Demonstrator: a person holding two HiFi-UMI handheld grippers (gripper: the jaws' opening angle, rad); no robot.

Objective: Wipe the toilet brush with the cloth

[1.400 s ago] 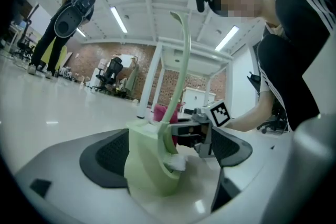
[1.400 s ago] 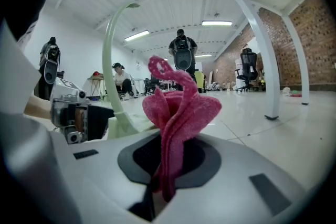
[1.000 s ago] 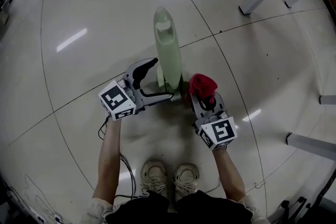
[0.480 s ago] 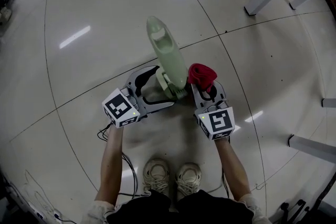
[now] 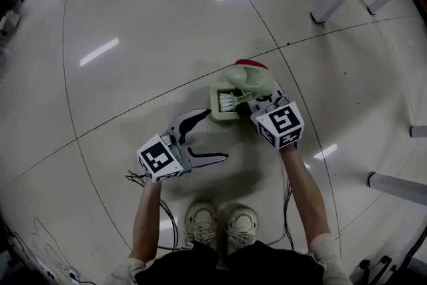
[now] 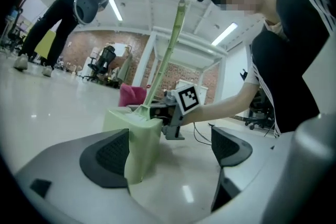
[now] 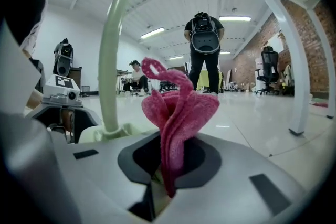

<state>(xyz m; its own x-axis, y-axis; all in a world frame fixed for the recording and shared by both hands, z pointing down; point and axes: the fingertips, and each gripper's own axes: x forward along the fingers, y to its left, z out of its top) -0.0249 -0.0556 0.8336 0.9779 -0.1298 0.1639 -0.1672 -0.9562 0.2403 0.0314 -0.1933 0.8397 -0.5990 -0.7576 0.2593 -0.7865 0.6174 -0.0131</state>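
Head view: toilet brush [image 5: 241,79] upright in green holder [image 5: 217,113], at 1 o'clock from left gripper [image 5: 215,135]. Right gripper [image 5: 257,93] close against brush, at its 3 o'clock side.
Left gripper view: jaws wide apart, gripping nothing; holder ahead, near left pad.
Right gripper view: jaws clamped on pink cloth [image 7: 178,113]; brush handle at 10 o'clock from cloth.

In the right gripper view the cloth's [image 7: 178,107] lower end is sunk between the right gripper's [image 7: 165,176] closed jaws, and the top of the brush [image 7: 109,71] handle is lost in the dark rim. In the head view only a red sliver of cloth shows behind the brush. There, brush and holder [image 5: 217,113] cover the jaw tips.
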